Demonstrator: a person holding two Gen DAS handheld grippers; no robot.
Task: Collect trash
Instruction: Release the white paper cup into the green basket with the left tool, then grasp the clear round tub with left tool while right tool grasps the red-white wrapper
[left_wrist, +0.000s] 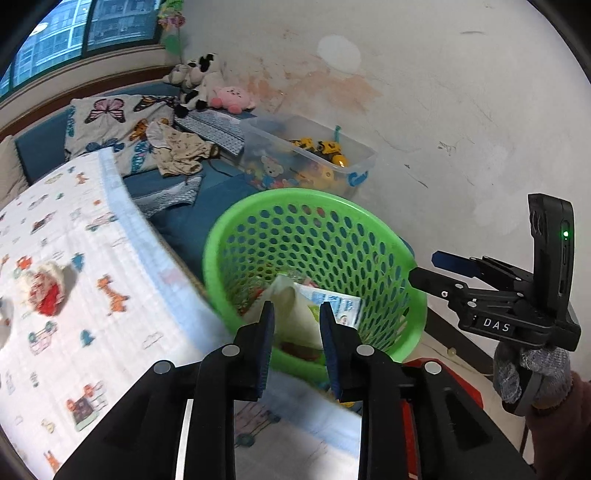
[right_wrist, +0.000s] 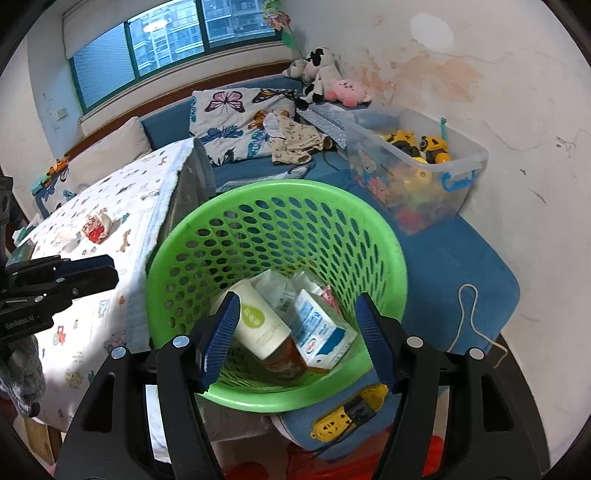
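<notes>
Now drop step: both claws open, empty, over green basket (right_wrist: 280, 206); left gripper (left_wrist: 297, 325), right gripper (right_wrist: 295, 332). Next: crumpled wrapper (left_wrist: 44, 291), left of frame, needs left claw's reach.

White letters "DAS" stand on a black label on the right gripper (left_wrist: 424, 267) body in the left wrist view. The print on the blue-and-white carton (right_wrist: 321, 332) in the green basket (right_wrist: 369, 221) is too small to read.

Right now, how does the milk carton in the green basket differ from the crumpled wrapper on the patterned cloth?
The milk carton is boxy, blue and white, and lies inside the green basket. The crumpled wrapper is a shapeless white and red wad, out on the patterned cloth. Neither is held by a gripper.
</notes>
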